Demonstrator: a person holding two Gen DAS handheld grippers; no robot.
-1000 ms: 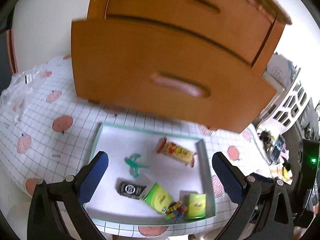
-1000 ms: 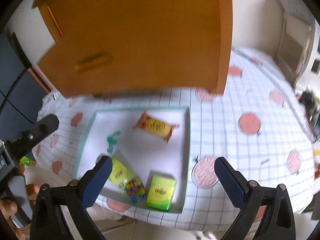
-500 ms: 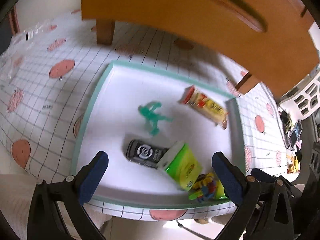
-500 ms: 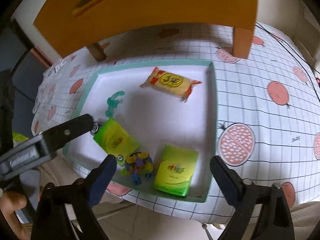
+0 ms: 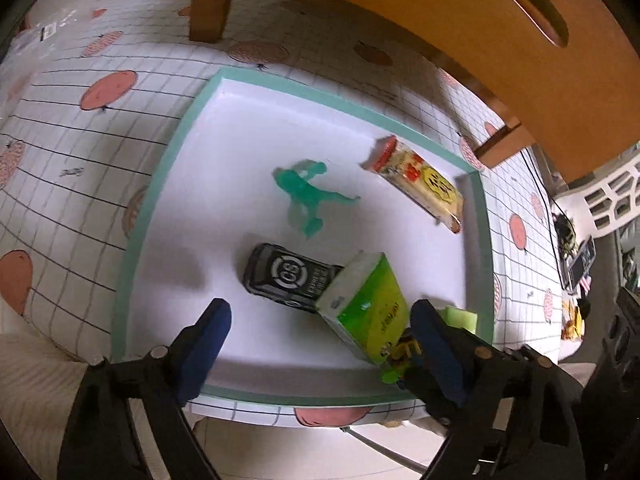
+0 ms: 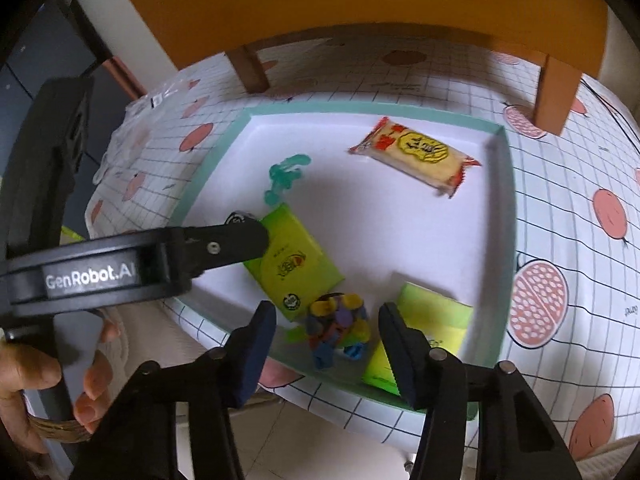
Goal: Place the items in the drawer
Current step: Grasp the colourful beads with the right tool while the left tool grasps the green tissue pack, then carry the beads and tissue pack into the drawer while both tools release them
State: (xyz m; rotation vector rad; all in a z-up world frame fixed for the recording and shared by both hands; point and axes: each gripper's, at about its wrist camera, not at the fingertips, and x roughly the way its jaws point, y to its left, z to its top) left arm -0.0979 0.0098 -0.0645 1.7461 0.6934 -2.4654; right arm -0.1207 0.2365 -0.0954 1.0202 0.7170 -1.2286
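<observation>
Right gripper [image 6: 326,338], blue-padded, now straddles the many-coloured plastic toy cluster [image 6: 338,330] at the near rim of the white tray with the mint-green border [image 6: 507,216], and its jaws are closing, much narrower than a second ago when they stood wide above the bench; the cluster sits between the pads, but no pad looks pressed on it yet. Left gripper [image 5: 320,322] has also come down toward the tray from a higher view that took in the drawer fronts, and its jaws are closing only slightly, wide apart with nothing gripped; the black toy car with a round white emblem [image 5: 290,278] and the corner of the bright green tissue pack [image 5: 366,306] lie in the gap ahead. Just at three o'clock of the cluster lies a second, flatter green pack [image 6: 434,328]. Further in, at about eleven o'clock, is the translucent green plastic figure [image 5: 306,198], and at one o'clock the yellow-and-red wrapped snack bar [image 6: 416,156] near the far right wall. Beyond the tray the orange wooden drawer cabinet [image 6: 360,0] stands on the pomegranate-print gridded cloth covering the bench [image 6: 560,240]. Judging by this, both hands have passed from approach to picking, the right one first; every item is still in the tray, none in a drawer.
</observation>
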